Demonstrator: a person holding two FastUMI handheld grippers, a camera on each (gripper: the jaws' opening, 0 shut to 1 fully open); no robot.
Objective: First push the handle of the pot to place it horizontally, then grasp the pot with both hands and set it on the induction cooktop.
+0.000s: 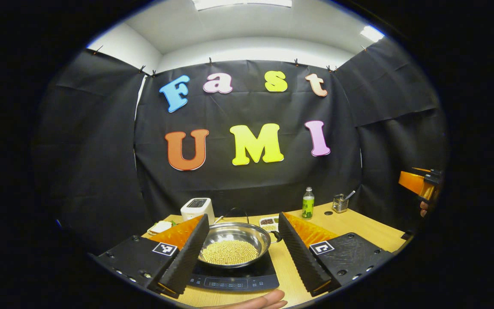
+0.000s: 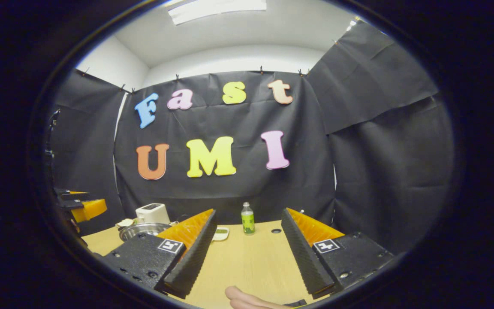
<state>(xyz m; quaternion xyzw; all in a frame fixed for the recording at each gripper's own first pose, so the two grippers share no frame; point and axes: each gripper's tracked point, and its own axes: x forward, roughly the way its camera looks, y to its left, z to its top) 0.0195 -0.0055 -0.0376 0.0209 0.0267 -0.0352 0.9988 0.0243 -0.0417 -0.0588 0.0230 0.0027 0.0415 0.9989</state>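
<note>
On the wooden table [image 1: 358,227], pot [image 1: 235,244] tops cooktop [image 1: 234,279]; both grippers' fingers spread.

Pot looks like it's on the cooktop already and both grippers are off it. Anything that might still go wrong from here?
1. The pot is full of small beans and the open left gripper brackets it; a sideways move might knock the rim and spill them.
2. The pot seems to sit toward the back of the induction cooktop, so a bump may slide it off.
3. The bottle stands ahead of the open right gripper; reaching forward might topple it.
</note>
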